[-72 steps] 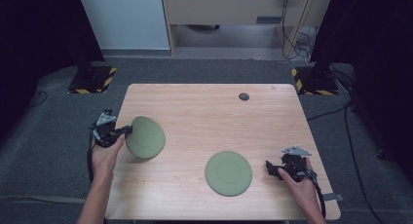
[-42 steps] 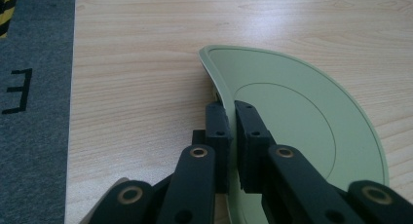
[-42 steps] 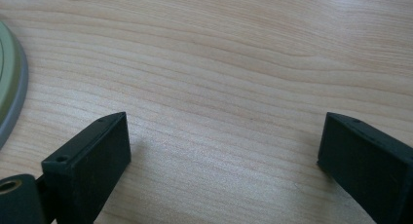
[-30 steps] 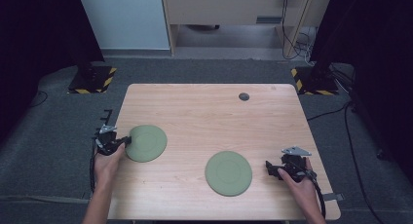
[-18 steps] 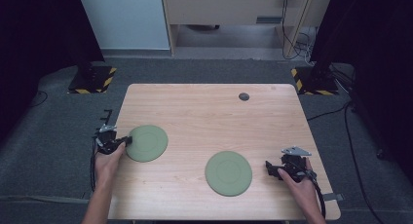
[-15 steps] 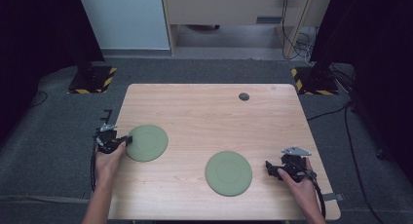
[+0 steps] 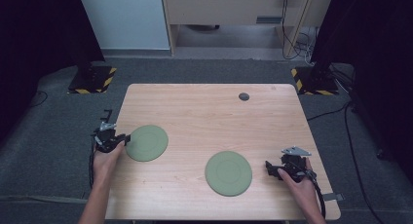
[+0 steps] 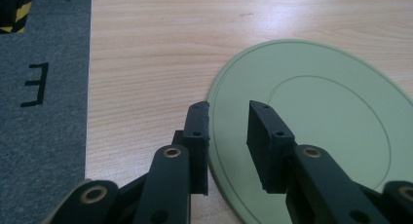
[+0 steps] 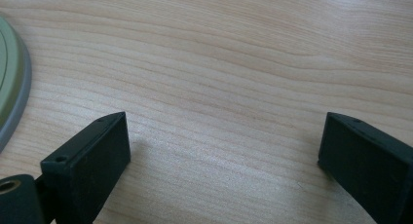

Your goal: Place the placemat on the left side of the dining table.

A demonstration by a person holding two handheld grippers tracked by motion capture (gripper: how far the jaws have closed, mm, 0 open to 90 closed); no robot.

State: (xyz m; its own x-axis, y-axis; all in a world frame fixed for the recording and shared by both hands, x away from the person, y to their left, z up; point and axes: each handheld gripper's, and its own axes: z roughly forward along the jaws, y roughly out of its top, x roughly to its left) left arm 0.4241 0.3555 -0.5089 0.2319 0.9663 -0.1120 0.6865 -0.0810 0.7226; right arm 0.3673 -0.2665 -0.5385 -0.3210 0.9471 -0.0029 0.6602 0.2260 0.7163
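Observation:
Two flat round green plates lie on the wooden table (image 7: pixel 204 112). The left plate (image 7: pixel 146 142) (image 8: pixel 316 121) rests flat near the table's left edge. My left gripper (image 7: pixel 125 139) (image 8: pixel 229 121) is at its left rim, jaws a little apart, with the rim showing in the gap between them and nothing pinched. The right plate (image 7: pixel 228 173) lies toward the front, and its grey-green edge (image 9: pixel 9 73) shows at the left of the right gripper view. My right gripper (image 7: pixel 268 168) (image 9: pixel 224 146) sits on the table to the right of it, wide open over bare wood.
A small dark disc (image 7: pixel 244 96) lies near the table's far edge. Grey carpet surrounds the table, with a black mark (image 8: pixel 35 84) on it by the left edge. Yellow-and-black striped stand bases (image 7: pixel 92 80) (image 7: pixel 311 83) sit beyond the far corners.
The left plate, held tilted off the table 2.4 s ago, now lies flat, a little farther right. The left gripper sank with it. The right gripper and right plate stayed still.

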